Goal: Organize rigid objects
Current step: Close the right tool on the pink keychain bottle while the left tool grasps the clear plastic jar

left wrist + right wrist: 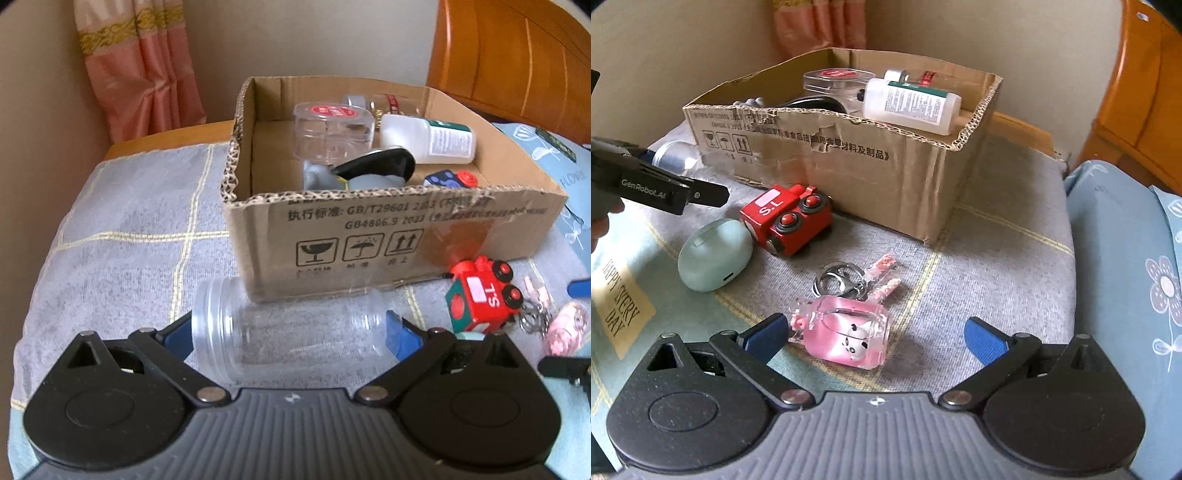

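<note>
Left wrist: left gripper (291, 330) jaws grip clear jar (288, 332) lengthwise.

A grey checked cloth (997, 236) carries cardboard box (894, 177), toy train (786, 221), earbud case (714, 254), keychain (849, 328).

The left gripper (291, 332) sits at the bottom of its frame, blue fingers (400, 332) spread wide. The right gripper (875, 336) sits likewise, fingers (984, 338) parted. A hand (598, 221) shows at the right view's left edge.
</note>
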Demonstrator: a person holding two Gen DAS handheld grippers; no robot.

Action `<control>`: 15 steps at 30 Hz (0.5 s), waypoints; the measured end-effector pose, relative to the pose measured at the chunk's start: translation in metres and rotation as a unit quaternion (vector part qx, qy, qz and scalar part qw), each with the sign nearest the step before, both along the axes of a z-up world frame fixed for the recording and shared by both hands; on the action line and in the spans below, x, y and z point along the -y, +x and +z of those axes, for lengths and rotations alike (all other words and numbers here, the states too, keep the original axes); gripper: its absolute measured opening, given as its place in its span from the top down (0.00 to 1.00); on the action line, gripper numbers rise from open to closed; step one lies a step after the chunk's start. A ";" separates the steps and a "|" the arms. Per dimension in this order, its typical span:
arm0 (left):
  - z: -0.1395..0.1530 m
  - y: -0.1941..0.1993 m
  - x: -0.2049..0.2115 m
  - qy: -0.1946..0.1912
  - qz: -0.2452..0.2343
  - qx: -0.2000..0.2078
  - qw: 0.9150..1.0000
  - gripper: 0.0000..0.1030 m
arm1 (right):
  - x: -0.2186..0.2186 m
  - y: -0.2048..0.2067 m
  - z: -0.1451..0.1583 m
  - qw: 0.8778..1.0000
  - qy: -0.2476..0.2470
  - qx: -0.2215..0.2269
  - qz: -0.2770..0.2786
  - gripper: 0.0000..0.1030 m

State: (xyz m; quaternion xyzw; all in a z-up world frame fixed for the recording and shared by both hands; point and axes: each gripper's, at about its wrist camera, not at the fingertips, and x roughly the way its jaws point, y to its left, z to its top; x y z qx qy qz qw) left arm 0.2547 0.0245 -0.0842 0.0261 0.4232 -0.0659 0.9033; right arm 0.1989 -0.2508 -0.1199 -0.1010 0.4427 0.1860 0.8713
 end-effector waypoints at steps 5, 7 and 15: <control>-0.001 0.003 0.003 0.000 0.004 0.002 1.000 0.03 | -0.007 -0.008 0.004 1.000 -0.005 0.002 -0.001 0.12; 0.000 0.003 0.003 0.001 0.005 0.004 1.000 0.03 | -0.009 -0.009 0.005 1.000 -0.007 -0.002 -0.008 0.15; 0.002 -0.001 0.000 -0.004 0.010 0.017 1.000 0.08 | -0.021 -0.011 0.009 1.000 -0.009 -0.003 -0.020 0.38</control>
